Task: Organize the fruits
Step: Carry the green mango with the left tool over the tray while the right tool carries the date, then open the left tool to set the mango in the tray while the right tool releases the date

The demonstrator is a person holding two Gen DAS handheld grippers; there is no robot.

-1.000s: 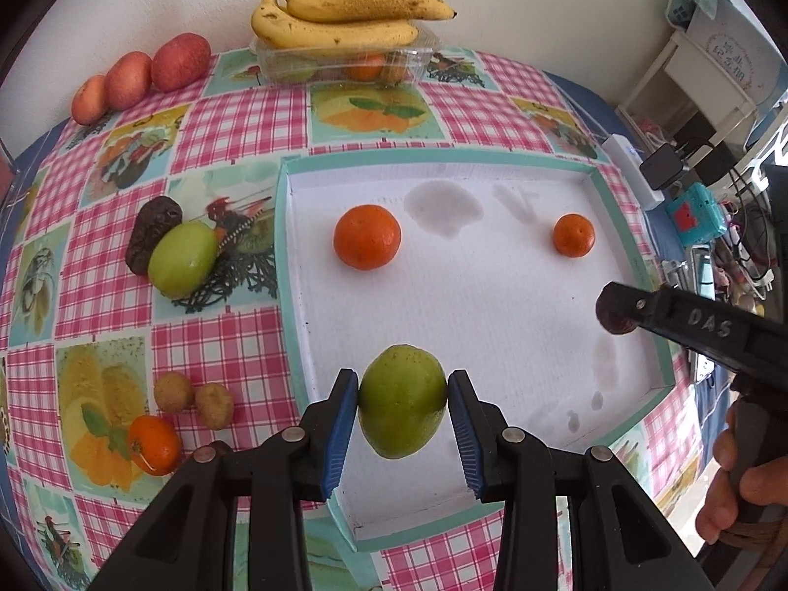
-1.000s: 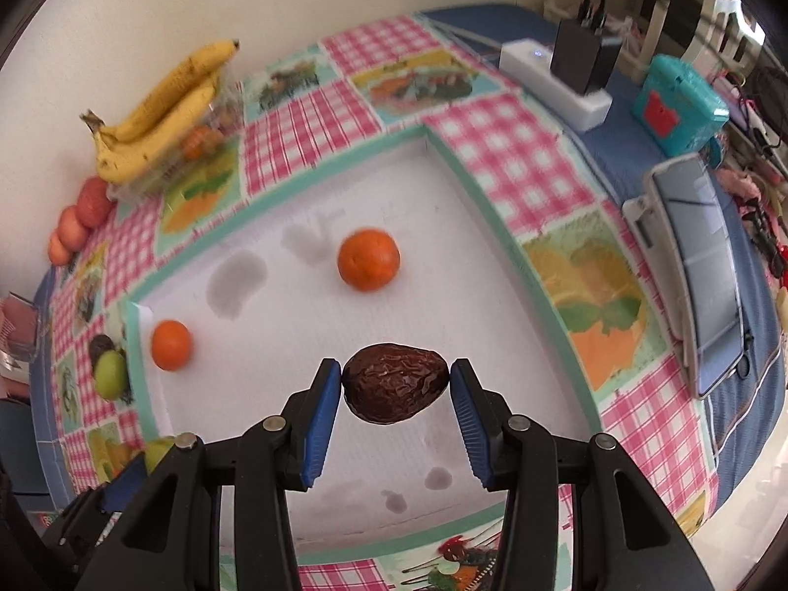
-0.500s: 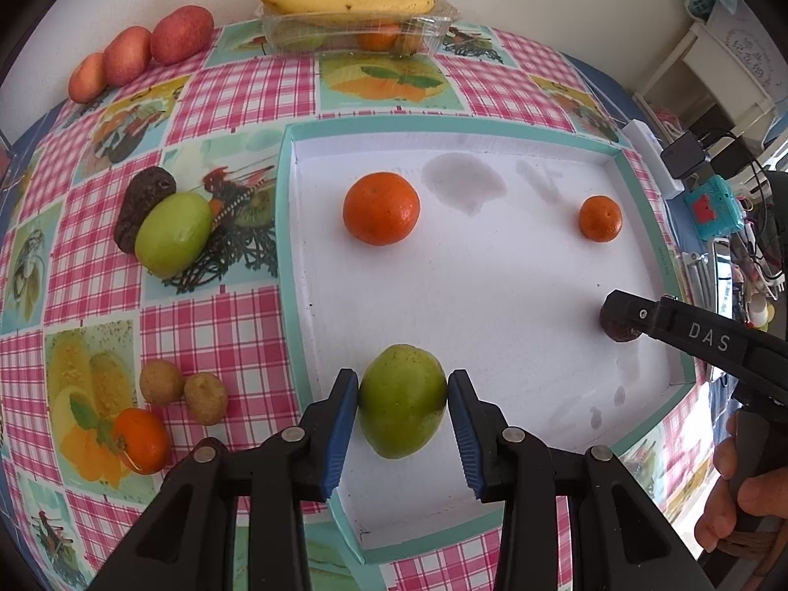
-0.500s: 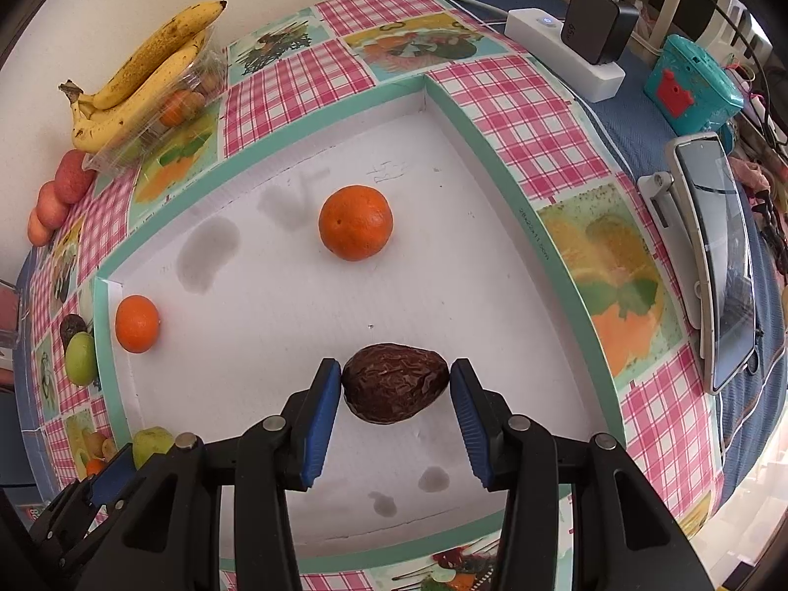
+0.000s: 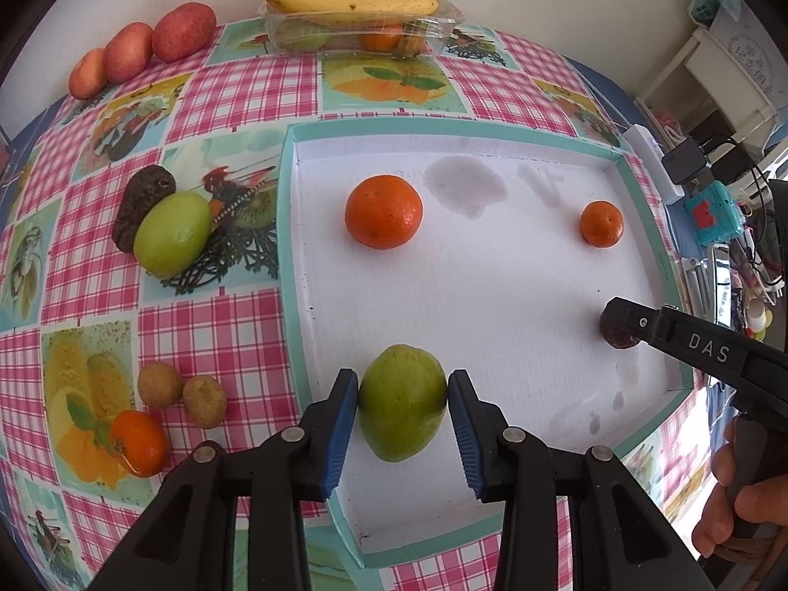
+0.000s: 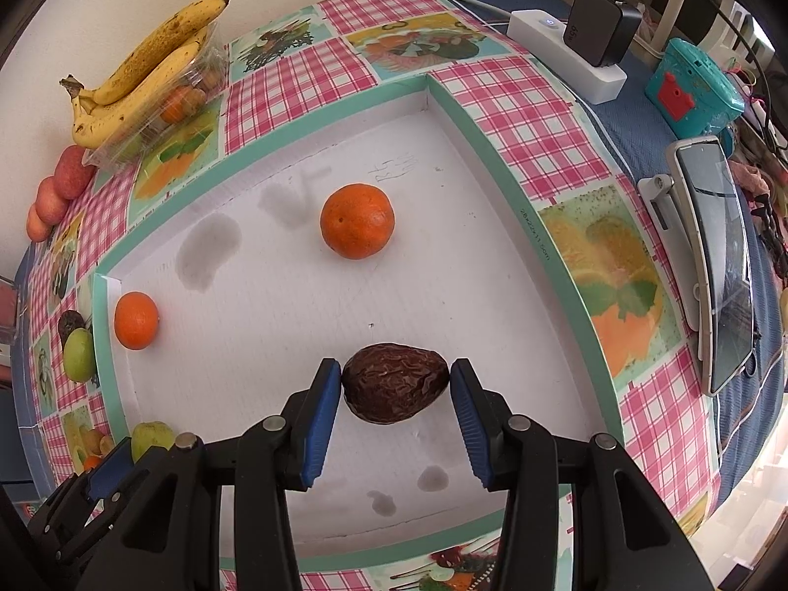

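- Left hand-held gripper angles down over the tray, pinching a green fruit.
- Right hand-held gripper pinches a wrinkled dark fruit.
- Ahead of both, two oranges lie in the tray.

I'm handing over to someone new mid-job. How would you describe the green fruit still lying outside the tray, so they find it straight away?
Start at the white tray with the teal rim, then look to the checked cloth just off its left edge. The loose green fruit lies there, touching a dark wrinkled fruit behind it. It is the only green fruit not in a gripper; the left gripper holds the other green fruit.
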